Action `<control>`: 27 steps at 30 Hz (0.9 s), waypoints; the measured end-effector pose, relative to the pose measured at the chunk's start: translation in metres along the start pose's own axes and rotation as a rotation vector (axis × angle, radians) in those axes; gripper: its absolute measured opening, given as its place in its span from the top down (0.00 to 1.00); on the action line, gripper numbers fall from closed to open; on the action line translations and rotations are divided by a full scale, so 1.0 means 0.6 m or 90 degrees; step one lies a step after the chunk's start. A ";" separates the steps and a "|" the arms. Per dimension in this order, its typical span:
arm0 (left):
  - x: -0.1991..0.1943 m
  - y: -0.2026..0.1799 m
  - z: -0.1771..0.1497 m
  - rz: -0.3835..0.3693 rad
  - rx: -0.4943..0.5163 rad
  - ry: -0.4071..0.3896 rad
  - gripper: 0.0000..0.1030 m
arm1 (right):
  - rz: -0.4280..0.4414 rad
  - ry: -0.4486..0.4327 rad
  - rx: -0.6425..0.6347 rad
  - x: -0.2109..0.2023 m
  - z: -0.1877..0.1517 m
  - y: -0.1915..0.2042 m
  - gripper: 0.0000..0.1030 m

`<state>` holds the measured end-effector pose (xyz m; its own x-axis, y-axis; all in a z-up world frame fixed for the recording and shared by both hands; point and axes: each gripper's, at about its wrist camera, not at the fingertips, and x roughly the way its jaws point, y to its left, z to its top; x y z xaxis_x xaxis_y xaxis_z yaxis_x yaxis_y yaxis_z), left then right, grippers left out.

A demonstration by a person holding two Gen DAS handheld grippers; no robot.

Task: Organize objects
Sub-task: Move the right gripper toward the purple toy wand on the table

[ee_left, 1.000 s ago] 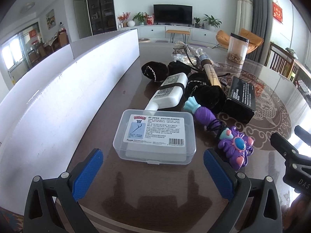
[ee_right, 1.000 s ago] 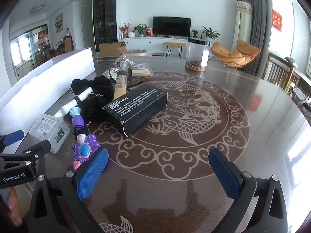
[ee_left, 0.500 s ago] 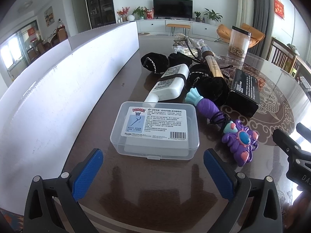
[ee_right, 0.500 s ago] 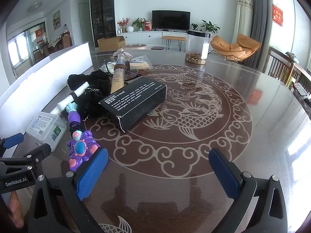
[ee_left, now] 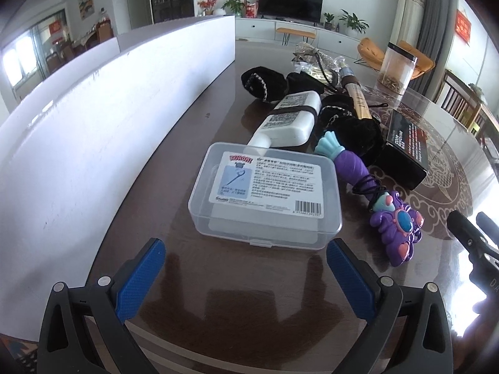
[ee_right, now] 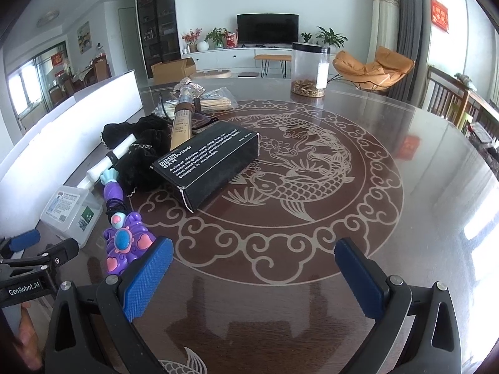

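Note:
A clear plastic box (ee_left: 265, 196) with a printed label lies on the dark table just ahead of my open, empty left gripper (ee_left: 246, 268). Right of it lies a purple toy wand (ee_left: 383, 205), also in the right wrist view (ee_right: 121, 233). Behind are a white tube (ee_left: 290, 118), black cloth pieces (ee_left: 349, 124), a tan brush handle (ee_left: 358, 99) and a black carton (ee_right: 209, 162). My right gripper (ee_right: 254, 271) is open and empty over the table's fish pattern, with the wand by its left finger.
A long white panel (ee_left: 93, 124) runs along the table's left side. A clear jar with a black lid (ee_right: 308, 68) stands at the far side. A plastic packet of sticks (ee_right: 215, 101) lies behind the pile. The table edge is just below both grippers.
My left gripper has moved closer to the clear box, which now looks larger. My right gripper has moved forward and slightly left, nearer the wand. Both stay open.

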<state>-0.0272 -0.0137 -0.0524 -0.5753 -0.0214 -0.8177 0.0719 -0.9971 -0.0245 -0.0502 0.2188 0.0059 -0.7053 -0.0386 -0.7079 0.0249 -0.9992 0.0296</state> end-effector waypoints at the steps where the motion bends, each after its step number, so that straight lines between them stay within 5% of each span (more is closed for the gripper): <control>1: 0.001 0.001 -0.001 -0.001 -0.002 0.004 0.00 | 0.002 0.000 0.005 0.000 0.000 -0.003 0.00; 11: 0.010 0.007 0.000 0.003 -0.021 0.018 0.00 | 0.029 0.009 -0.017 0.005 -0.001 0.008 0.00; 15: 0.010 0.007 -0.001 0.007 -0.020 0.019 0.00 | 0.090 0.008 -0.046 0.003 0.001 0.024 0.00; 20: 0.012 0.003 -0.001 0.014 -0.012 0.021 0.00 | 0.200 0.066 -0.098 0.029 0.037 0.070 0.00; 27: 0.013 0.002 -0.001 0.022 -0.007 0.024 0.00 | 0.223 0.172 -0.202 0.099 0.064 0.145 0.13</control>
<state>-0.0311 -0.0148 -0.0589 -0.5413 -0.0534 -0.8392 0.1000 -0.9950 -0.0012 -0.1170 0.1299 -0.0067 -0.4101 -0.3273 -0.8513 0.4675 -0.8769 0.1119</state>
